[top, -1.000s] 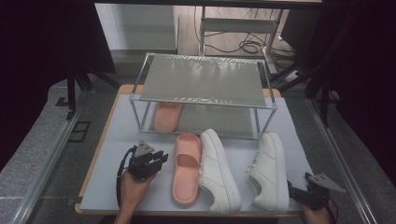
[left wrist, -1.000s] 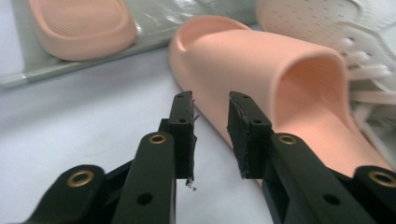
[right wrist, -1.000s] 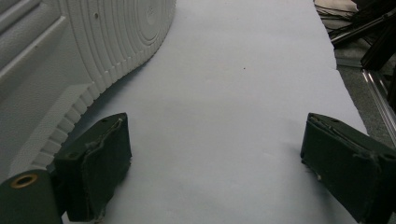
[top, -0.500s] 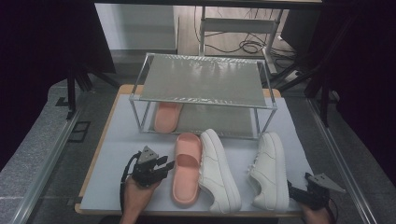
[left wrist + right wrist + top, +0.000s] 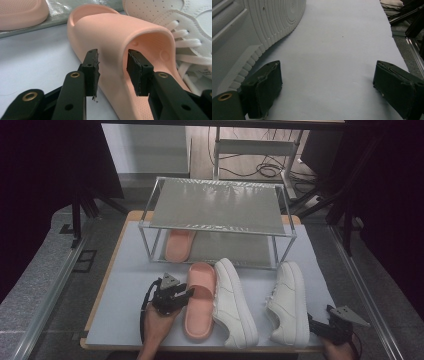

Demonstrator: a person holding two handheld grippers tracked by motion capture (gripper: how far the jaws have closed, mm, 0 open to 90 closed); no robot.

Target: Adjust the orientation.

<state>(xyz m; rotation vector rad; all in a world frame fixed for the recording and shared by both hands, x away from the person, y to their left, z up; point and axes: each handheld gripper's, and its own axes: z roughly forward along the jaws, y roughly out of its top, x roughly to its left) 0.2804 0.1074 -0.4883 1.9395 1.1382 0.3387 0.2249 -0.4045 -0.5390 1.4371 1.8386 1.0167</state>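
Smooth, moulded pink slide sandal (image 5: 120, 50), broad arched strap, lying flat on the white bench (image 5: 125, 285). Long axis running from near edge toward the rack, toe away. Left gripper (image 5: 112, 72) fingers just opened, straddling the strap wall, not pressing; right gripper (image 5: 327, 90) fingers wide, holding nothing.

The setup sits on a wooden table (image 5: 111, 270) with a pale white sheet (image 5: 131, 270) covering most of the top, so just a strip of wood peeks out at the left edge. The floor (image 5: 35, 285) is grey and speckled, kinda carpet-like, with a metal rail (image 5: 47, 292) running along the left side and another rail (image 5: 365, 285) on the right. Both sides of the room are really dark, looks like black curtains (image 5: 45, 165). Farther back there's a lighter wood floor with a tangle of cables (image 5: 260, 170) and a metal stand frame (image 5: 252, 147). Light is dim and soft overall.
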